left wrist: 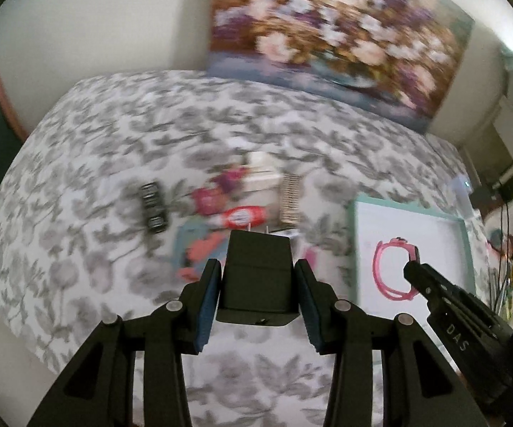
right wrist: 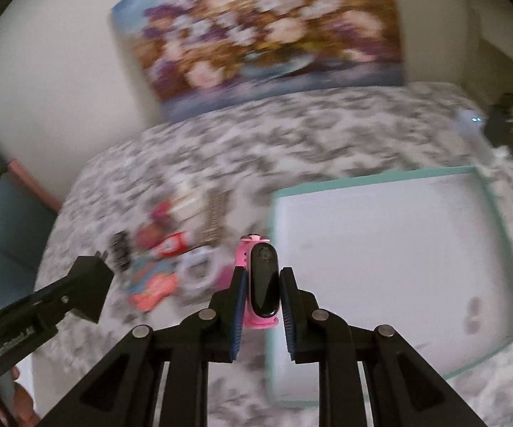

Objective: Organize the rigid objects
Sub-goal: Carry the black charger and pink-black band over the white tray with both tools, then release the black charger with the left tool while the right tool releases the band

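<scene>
Nearest us, our left gripper (left wrist: 258, 281) is clamped on a black boxy plug-in charger (left wrist: 258, 275), held above the bedspread with its two metal prongs pointing away. Our right gripper (right wrist: 262, 284) grips a pink plastic wristwatch with a glossy black face (right wrist: 263, 281) over the near-left edge of the shallow white tray with a teal rim (right wrist: 498, 220); most of its strap is hidden behind the fingers. Beyond lies a blurred clutter (left wrist: 221, 206) of small things, hard to identify: something black and ribbed, a red-and-white piece, a pale comb-like strip. All rest on a grey-and-white floral bedspread (left wrist: 114, 135). A large flower painting (left wrist: 334, 32) leans against the cream wall.
</scene>
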Motion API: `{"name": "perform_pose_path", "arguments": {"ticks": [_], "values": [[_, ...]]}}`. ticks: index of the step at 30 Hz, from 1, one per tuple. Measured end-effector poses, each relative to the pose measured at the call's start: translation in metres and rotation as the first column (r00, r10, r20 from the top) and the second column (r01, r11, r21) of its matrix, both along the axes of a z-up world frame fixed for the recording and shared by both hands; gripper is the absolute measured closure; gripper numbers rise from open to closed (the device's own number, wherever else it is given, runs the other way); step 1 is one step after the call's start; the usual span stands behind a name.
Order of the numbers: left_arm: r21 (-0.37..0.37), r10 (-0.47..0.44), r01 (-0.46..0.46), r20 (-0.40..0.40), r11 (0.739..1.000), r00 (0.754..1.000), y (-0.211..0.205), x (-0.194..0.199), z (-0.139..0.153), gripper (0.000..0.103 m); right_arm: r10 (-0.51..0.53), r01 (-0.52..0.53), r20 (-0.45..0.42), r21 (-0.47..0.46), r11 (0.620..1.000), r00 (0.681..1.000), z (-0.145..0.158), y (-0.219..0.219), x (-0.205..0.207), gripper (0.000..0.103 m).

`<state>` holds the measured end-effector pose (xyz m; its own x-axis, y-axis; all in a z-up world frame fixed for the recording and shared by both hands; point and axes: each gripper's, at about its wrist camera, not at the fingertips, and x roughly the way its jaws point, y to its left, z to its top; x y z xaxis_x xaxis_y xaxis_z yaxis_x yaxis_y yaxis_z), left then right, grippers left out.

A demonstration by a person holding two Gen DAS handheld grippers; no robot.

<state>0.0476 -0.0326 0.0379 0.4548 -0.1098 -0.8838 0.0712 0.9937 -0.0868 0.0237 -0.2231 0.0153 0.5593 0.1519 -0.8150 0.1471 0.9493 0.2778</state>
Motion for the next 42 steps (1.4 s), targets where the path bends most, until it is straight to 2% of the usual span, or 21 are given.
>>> {"name": "perform_pose_path", "arguments": {"ticks": [7,12,14,16,19,22,26,32,42], "values": [[0.02,-0.117,0.117,-0.021,0.993,0.993,-0.075,0.009,-0.01,0.059,-0.146,0.146,0.001,-0.031,0.989,0.989,-0.005,-0.057,-0.005,0.083],[0.045,-0.179,0.181,-0.045,0.982,0.983,-0.119,0.017,-0.022,0.059,-0.246,0.245,-0.005,-0.067,0.967,0.969,-0.012,-0.099,-0.009,0.083],[0.021,-0.205,0.207,-0.064,0.978,0.977,-0.133,0.02,-0.026,0.059,-0.286,0.284,-0.009,-0.076,0.956,0.958,-0.015,-0.117,-0.012,0.083],[0.017,-0.222,0.224,-0.067,0.975,0.973,-0.143,0.024,-0.027,0.059,-0.32,0.318,-0.014,-0.084,0.944,0.947,-0.018,-0.133,-0.014,0.083],[0.049,-0.227,0.23,-0.062,0.972,0.972,-0.158,0.03,-0.031,0.059,-0.373,0.369,-0.031,-0.096,0.925,0.927,-0.026,-0.154,-0.017,0.083],[0.037,-0.225,0.228,-0.067,0.973,0.972,-0.167,0.037,-0.037,0.059,-0.409,0.402,-0.039,-0.12,0.908,0.912,-0.031,-0.168,-0.019,0.083],[0.045,-0.247,0.25,-0.057,0.967,0.967,-0.18,0.039,-0.049,0.059,-0.427,0.417,-0.033,-0.157,0.895,0.904,-0.035,-0.178,-0.019,0.083],[0.041,-0.254,0.259,-0.111,0.965,0.961,-0.186,0.042,-0.073,0.059,-0.421,0.407,-0.051,-0.175,0.896,0.905,-0.041,-0.179,-0.016,0.083],[0.028,-0.252,0.256,-0.105,0.966,0.962,-0.182,0.038,-0.075,0.059,-0.395,0.378,-0.058,-0.19,0.906,0.917,-0.041,-0.168,-0.015,0.081]]}}
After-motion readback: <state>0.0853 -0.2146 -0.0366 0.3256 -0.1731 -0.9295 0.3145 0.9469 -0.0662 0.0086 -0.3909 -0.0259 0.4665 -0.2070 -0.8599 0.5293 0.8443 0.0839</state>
